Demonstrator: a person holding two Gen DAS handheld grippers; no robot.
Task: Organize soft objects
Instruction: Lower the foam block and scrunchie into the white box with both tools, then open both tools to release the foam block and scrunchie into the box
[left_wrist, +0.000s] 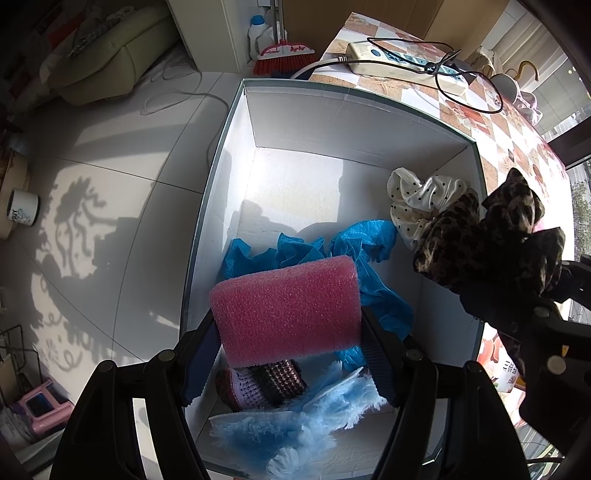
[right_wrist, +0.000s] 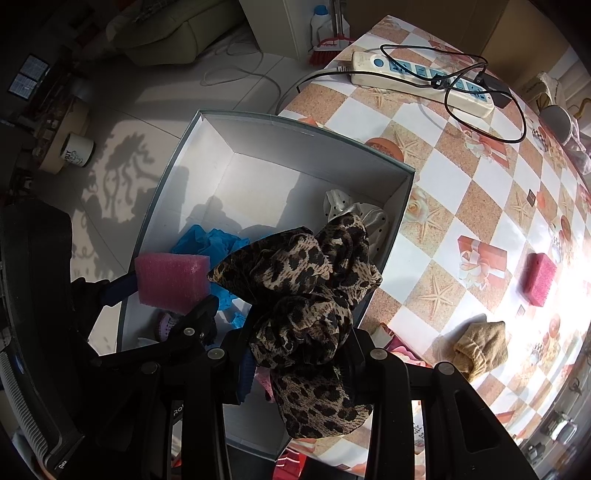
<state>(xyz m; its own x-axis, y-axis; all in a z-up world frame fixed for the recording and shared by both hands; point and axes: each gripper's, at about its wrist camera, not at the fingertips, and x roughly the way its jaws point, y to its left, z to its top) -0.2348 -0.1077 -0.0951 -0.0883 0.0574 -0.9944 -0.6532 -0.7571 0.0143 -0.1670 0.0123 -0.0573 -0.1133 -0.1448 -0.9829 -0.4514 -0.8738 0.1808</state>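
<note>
I hold the pink sponge clamped in the left gripper and the leopard-print scrunchie pinched in the right gripper, both above the box. Lower each near the floor before releasing, clear of the walls.

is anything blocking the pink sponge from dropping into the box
Nothing rigid. The pink foam sponge is held in the left claw above the open white cardboard box. Directly below lie only soft items: crumpled blue plastic, a knitted piece and a light blue fluffy cloth. It would land on those.
</note>
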